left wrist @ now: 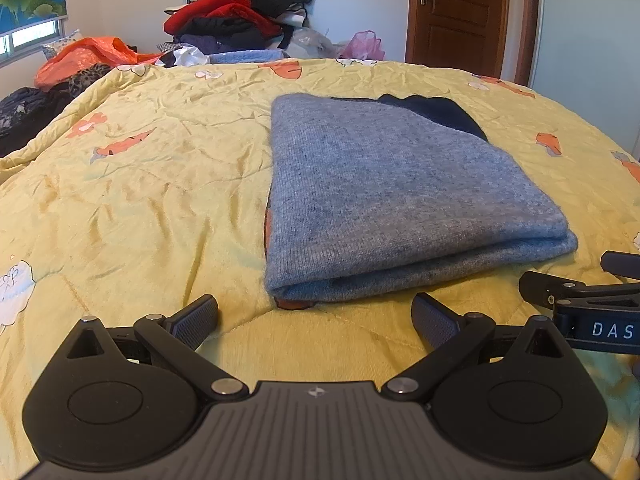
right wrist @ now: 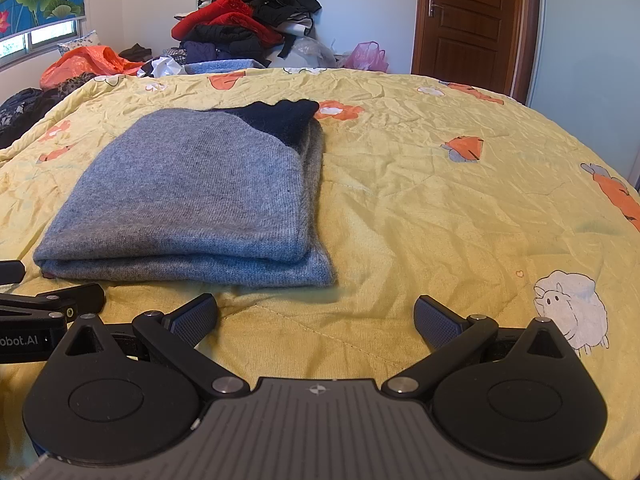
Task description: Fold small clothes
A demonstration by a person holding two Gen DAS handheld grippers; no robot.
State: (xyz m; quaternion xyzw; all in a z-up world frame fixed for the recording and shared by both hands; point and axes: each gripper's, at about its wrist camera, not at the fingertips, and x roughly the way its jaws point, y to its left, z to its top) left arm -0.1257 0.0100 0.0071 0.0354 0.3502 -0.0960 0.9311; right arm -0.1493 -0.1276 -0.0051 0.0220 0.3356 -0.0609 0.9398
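Note:
A grey-blue knitted sweater (left wrist: 396,200) lies folded into a thick rectangle on the yellow quilt (left wrist: 140,184), with a dark navy part showing at its far end. My left gripper (left wrist: 316,320) stands open just short of its near folded edge, nothing between the fingers. In the right wrist view the same sweater (right wrist: 192,196) lies ahead and to the left. My right gripper (right wrist: 316,320) is open over bare quilt (right wrist: 440,208), right of the sweater's near corner. Each gripper's side shows in the other's view, the right gripper (left wrist: 580,300) and the left gripper (right wrist: 48,308).
A tall heap of red, black and dark clothes (left wrist: 236,12) sits beyond the far edge of the bed. An orange plastic bag (left wrist: 84,56) and dark garments lie at far left, a pink bag (left wrist: 366,46) near the brown door (left wrist: 460,12). A window is at left.

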